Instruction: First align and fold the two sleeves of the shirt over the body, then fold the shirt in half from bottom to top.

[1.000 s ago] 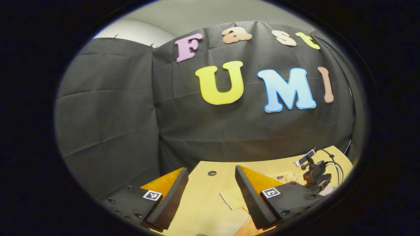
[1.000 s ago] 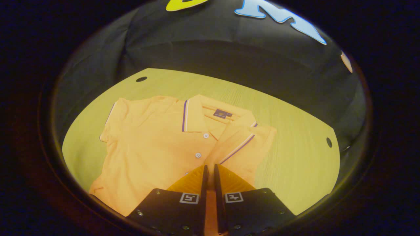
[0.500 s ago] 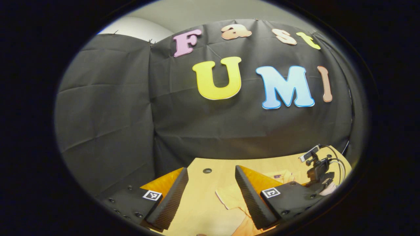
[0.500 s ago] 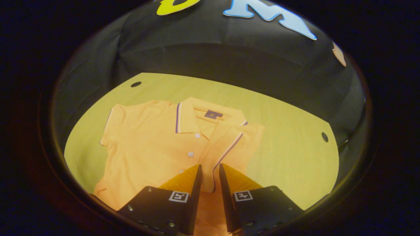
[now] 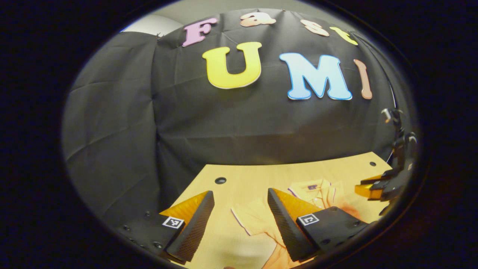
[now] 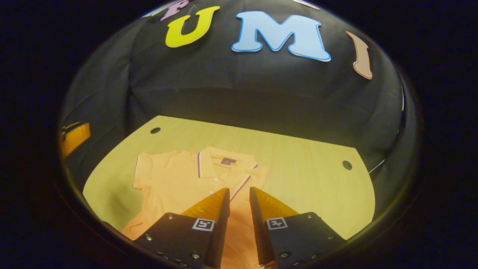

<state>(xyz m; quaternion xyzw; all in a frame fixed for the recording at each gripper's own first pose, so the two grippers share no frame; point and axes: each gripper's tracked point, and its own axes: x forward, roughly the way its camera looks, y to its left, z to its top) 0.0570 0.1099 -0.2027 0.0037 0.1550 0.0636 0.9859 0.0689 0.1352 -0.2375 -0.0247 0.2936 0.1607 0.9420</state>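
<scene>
shirt: soft matt knit cloth
table: smooth pale wood grain
wall: matt creased black cloth

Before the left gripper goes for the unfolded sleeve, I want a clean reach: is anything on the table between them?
Nothing visible. The left gripper hangs open over bare table, and the sleeve lies flat just beyond its fingers. The right gripper is off to the far side of the shirt.
</scene>
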